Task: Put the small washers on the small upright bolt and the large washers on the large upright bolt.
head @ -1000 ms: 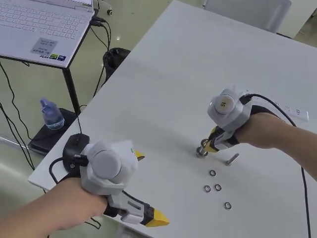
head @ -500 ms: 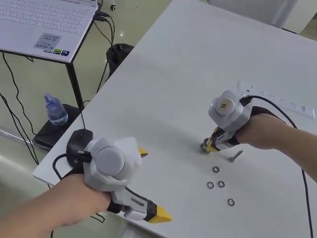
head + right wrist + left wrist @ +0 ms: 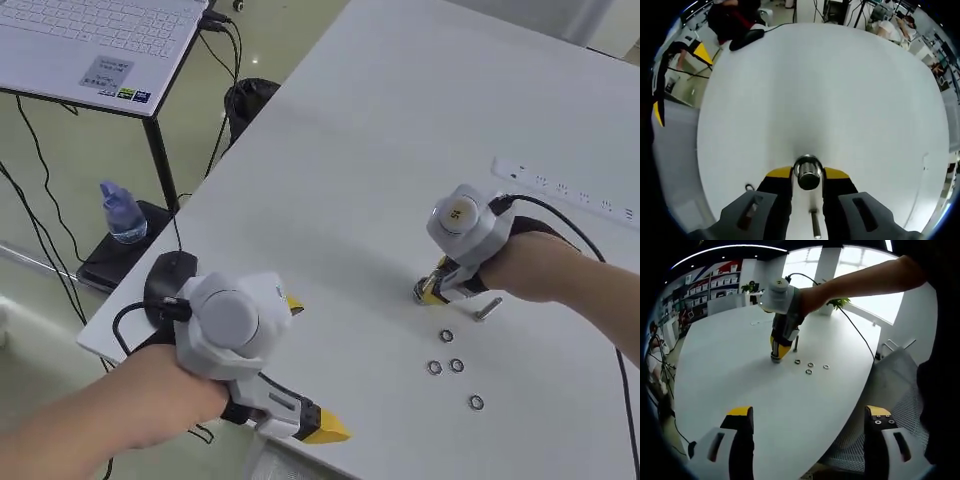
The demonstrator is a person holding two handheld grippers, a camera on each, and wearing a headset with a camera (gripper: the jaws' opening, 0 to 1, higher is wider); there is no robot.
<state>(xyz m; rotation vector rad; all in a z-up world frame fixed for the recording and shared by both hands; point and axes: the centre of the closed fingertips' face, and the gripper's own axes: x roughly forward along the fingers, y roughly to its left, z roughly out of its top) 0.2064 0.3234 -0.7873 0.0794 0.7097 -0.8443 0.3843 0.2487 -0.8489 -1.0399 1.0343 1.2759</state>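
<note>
While no washer had yet gone onto a bolt, the white table (image 3: 400, 130) bore all the task's parts in a small cluster at about 4 o'clock in the head view, with bare surface around them. The left gripper (image 3: 808, 412) hung off the table's near edge at about 7 o'clock. Its jaws were spread wide and held nothing, which read as waiting out of the way until a washer was wanted. The right gripper (image 3: 432, 293) reached down to the cluster. Its yellow-tipped jaws were drawn in close on either side of the large bolt (image 3: 808, 172) and appeared to clamp it, probably to stand or steady it on the table. In the right gripper view the bolt's round end faced the camera, so its long axis seemed to run up from the table and slightly toward the hand, with its wider foot down on the surface. The small bolt (image 3: 487, 308) sat just beside it at about 4 o'clock. It looked upright in the left gripper view, but the head view left it unclear whether it stood or lay. Four washers (image 3: 434, 367) lay flat and loose at about 5 o'clock from the large bolt, near each other but apart. Their sizes could not be told apart.
</note>
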